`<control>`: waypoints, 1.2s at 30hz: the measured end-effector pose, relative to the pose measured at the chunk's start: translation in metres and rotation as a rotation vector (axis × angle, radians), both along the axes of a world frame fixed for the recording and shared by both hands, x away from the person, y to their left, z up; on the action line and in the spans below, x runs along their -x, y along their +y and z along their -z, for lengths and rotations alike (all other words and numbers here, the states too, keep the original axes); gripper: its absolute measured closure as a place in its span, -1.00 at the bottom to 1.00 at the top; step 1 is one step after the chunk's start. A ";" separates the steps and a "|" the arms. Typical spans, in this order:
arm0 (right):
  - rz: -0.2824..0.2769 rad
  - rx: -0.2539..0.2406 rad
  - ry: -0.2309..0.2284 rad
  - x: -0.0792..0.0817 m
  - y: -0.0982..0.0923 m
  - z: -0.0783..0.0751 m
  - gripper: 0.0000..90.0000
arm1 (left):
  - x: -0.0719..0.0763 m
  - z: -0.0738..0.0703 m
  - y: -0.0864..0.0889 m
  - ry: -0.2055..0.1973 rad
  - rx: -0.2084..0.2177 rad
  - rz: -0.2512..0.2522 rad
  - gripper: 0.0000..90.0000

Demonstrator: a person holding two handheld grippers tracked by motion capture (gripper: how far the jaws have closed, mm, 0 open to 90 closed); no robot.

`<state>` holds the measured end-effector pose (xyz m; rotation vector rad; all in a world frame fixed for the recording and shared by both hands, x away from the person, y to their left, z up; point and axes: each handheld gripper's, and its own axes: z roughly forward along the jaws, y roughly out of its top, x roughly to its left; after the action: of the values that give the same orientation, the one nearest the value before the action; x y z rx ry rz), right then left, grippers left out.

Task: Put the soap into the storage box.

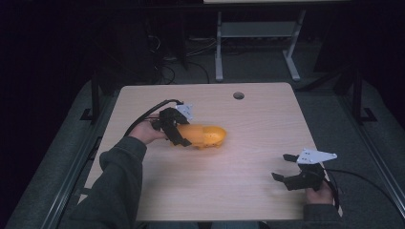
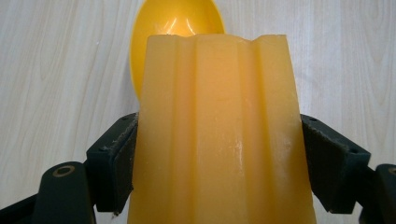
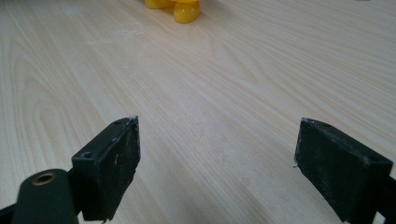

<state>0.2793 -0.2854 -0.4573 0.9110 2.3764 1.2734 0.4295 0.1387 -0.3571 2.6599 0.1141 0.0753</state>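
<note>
Pale orange handle [image 2: 219,135] stands closest to the lens in the left gripper view: a broad, ribbed, waxy-looking shaft, translucent at its edges, with faint white scuffs. Both black fingers [image 2: 112,163] of the left gripper [image 1: 177,128] press against its flanks, so the grip is clenched on the handle. Beyond it lies the glossy yellow bowl [image 2: 175,23] of the same utensil, smooth and rounded, catching a highlight.

From the high view the utensil reads as a large orange scoop [image 1: 204,136], apparently perforated along its head, at the left-centre of the tabletop [image 1: 248,186]. Whether it rests on the surface or is lifted just clear cannot be told.

Right gripper [image 1: 290,168] sits near the tabletop's right front corner, well apart from the scoop. Its fingers [image 3: 112,163] are spread wide and hold nothing; worn rubber pads face each other over bare wood-grain laminate, pale and matt.

Judgement: the step in hand is the carrying or placing of the scoop by the left gripper, grasp already secured. The next move likely calls for a steady wrist, as the smooth handle could slip or twist between the pads, with the right gripper free to assist.
</note>
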 end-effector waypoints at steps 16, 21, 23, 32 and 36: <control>-0.001 0.002 -0.011 0.000 0.001 -0.001 -0.70 | -0.025 -0.003 -0.032 0.026 0.017 0.032 -0.53; -0.003 0.001 -0.010 -0.001 0.001 -0.001 -0.70 | -0.030 0.003 -0.047 0.027 0.010 0.047 -0.53; -0.002 0.003 -0.009 0.000 0.002 -0.001 -0.70 | -0.032 0.004 -0.052 0.030 0.011 0.055 -0.53; -0.016 0.008 -0.006 -0.001 0.003 -0.002 -0.70 | -0.040 0.015 -0.066 0.057 0.014 0.065 -0.53; -0.018 0.010 -0.003 -0.001 0.004 -0.002 -0.70 | -0.041 0.019 -0.068 0.069 0.016 0.062 -0.53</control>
<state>0.2798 -0.2816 -0.4557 0.8863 2.3912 1.2681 0.4708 0.0710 -0.3762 2.6486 0.0538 -0.0374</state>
